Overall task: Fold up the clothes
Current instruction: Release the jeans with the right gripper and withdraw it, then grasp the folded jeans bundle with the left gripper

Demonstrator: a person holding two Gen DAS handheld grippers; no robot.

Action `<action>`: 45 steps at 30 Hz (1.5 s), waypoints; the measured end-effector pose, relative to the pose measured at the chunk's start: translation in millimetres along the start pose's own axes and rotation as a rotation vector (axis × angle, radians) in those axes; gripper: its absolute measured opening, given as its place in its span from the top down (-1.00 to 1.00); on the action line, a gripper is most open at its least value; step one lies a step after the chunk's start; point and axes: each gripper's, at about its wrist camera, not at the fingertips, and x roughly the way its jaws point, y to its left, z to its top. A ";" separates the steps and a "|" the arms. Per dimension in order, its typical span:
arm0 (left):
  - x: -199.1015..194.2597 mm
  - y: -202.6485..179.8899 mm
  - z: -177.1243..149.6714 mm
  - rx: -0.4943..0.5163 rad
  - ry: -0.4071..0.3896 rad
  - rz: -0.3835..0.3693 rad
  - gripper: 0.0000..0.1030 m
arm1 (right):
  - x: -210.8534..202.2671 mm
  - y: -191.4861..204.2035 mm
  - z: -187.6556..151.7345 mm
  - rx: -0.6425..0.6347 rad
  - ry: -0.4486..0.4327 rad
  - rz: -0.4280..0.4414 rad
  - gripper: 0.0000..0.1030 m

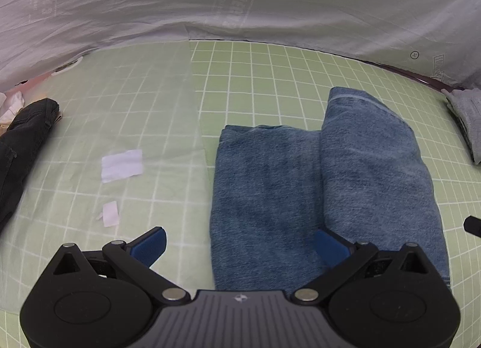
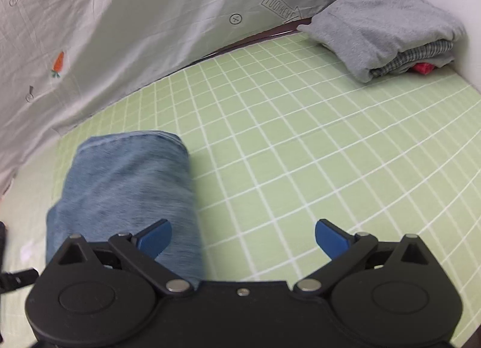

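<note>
Folded blue jeans (image 1: 324,185) lie on the green checked sheet (image 1: 264,77), one half stacked partly over the other on the right. My left gripper (image 1: 240,245) is open, hovering over the near end of the jeans, holding nothing. In the right wrist view the jeans (image 2: 129,185) lie at the left. My right gripper (image 2: 243,238) is open and empty, its left finger over the jeans' right edge, its right finger over bare sheet.
A pile of folded clothes, grey on top (image 2: 387,29), sits at the far right by a white wall. A dark garment (image 1: 21,149) lies at the left. White paper scraps (image 1: 121,166) lie on the sheet. A carrot-print cloth (image 1: 240,5) hangs behind.
</note>
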 end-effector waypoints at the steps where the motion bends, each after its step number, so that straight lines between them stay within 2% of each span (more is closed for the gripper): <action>1: 1.1 -7.6 1.3 -0.002 -0.004 -0.010 -1.00 | -0.2 -9.9 0.4 -0.024 0.004 -0.026 -1.00; 8: 17.7 -59.4 6.0 0.028 -0.020 -0.099 -1.00 | 23.5 -41.5 33.2 -0.018 0.009 0.010 -1.00; 10: 28.2 -65.8 11.1 0.027 -0.015 -0.103 -1.00 | 31.4 -48.7 43.8 -0.017 0.001 0.023 -1.00; 13: 47.9 -67.7 22.0 -0.008 0.034 -0.092 -0.94 | 46.3 -59.2 61.4 -0.013 0.000 0.036 -1.00; 15: 54.5 -65.3 26.5 -0.056 0.084 -0.138 -0.70 | 52.0 -64.6 71.4 -0.005 -0.003 0.034 -1.00; 17: 51.2 -62.8 25.2 -0.081 0.094 -0.174 -0.29 | 55.9 -69.0 75.9 0.009 0.000 0.040 -1.00; 18: 48.4 -63.5 23.6 -0.074 0.090 -0.182 -0.16 | 57.6 -71.0 76.4 0.018 0.006 0.046 -1.00; 20: 40.7 -68.3 20.6 -0.026 0.068 -0.168 0.40 | 60.8 -73.4 72.2 0.034 0.023 0.060 -1.00; 23: 29.1 -75.1 18.5 0.045 0.032 -0.153 0.74 | 66.8 -71.3 54.8 0.052 0.067 0.079 -1.00; 25: 21.2 -78.8 19.1 0.084 0.005 -0.150 0.82 | 72.3 -68.6 46.5 0.062 0.103 0.080 -1.00; 31: -24.5 -85.0 22.2 0.213 -0.146 -0.156 0.83 | 69.9 -55.4 42.6 0.043 0.099 0.082 -1.00; 33: -40.5 -79.4 24.0 0.212 -0.187 -0.171 0.83 | 70.6 -50.8 40.1 0.034 0.108 0.079 -1.00; 35: -44.1 -66.2 24.7 0.162 -0.192 -0.184 0.83 | 71.3 -46.2 37.6 0.025 0.118 0.076 -1.00; 45: 10.8 30.2 8.1 -0.259 -0.053 -0.204 0.84 | 76.0 -18.6 24.7 -0.100 0.170 0.030 -1.00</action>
